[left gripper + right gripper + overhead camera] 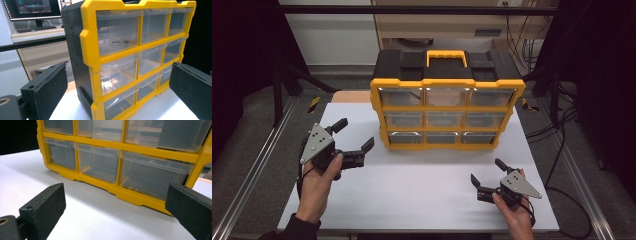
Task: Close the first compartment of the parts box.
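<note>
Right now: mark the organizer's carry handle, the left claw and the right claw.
carry handle [447,52], high view, top bar.
left claw [356,133], high view, midway between its tips.
right claw [486,171], high view, midway between its tips.

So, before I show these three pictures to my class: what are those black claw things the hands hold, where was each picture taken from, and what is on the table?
A person holds a hand-operated gripper in each hand: the left gripper and the right gripper. Both have their jaws apart and hold nothing. The high view looks down from above the person's side of the white table. The other two pictures come from cameras riding on each gripper, looking along its black jaws. On the table stands a yellow and black drawer cabinet with nine clear drawers. One top drawer holds a small dark item, too small to identify.
</note>
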Motion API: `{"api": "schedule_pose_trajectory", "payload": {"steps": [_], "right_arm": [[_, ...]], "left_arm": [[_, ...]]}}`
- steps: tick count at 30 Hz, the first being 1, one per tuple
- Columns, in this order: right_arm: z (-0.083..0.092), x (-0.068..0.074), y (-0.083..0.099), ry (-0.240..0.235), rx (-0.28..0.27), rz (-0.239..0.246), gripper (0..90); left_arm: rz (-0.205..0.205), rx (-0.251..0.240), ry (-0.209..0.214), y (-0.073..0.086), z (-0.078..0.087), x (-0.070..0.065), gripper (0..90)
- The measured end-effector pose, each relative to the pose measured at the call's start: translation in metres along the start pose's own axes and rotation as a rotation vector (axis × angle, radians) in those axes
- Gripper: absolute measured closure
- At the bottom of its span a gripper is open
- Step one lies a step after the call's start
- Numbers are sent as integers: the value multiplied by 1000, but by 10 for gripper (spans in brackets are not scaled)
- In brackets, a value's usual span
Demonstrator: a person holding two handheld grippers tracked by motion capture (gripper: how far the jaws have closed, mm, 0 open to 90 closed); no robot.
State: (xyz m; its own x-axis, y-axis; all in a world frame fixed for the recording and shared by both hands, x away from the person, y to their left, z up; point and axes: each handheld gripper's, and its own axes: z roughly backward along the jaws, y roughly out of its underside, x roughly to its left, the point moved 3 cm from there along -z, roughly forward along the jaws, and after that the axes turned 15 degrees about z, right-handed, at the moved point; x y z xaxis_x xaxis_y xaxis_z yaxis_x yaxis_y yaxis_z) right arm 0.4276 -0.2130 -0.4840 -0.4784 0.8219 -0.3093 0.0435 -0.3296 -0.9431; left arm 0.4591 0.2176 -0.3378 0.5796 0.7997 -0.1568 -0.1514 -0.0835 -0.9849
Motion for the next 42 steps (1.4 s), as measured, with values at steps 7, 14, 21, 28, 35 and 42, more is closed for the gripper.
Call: {"api": "schedule_pose_trajectory", "payload": {"steps": [7, 14, 21, 28, 35, 42], "right_arm": [[0, 0, 0, 1, 0, -1, 32], [0, 0, 1, 2, 1, 0, 32], [0, 1, 1, -3, 1, 2, 31], [0, 2, 1, -2, 3, 0, 30], [0, 2, 1, -2, 1, 0, 30], [0, 1, 1, -2, -1, 0, 30]], "left_arm": [[7, -1, -10, 10, 6, 8, 14], [12, 8, -14, 22, 11, 15, 16], [12, 14, -14, 35, 16, 21, 19], [9, 15, -16, 44, 21, 25, 21], [9, 21, -17, 53, 27, 26, 21], [4, 15, -29, 63, 33, 30, 22]]}}
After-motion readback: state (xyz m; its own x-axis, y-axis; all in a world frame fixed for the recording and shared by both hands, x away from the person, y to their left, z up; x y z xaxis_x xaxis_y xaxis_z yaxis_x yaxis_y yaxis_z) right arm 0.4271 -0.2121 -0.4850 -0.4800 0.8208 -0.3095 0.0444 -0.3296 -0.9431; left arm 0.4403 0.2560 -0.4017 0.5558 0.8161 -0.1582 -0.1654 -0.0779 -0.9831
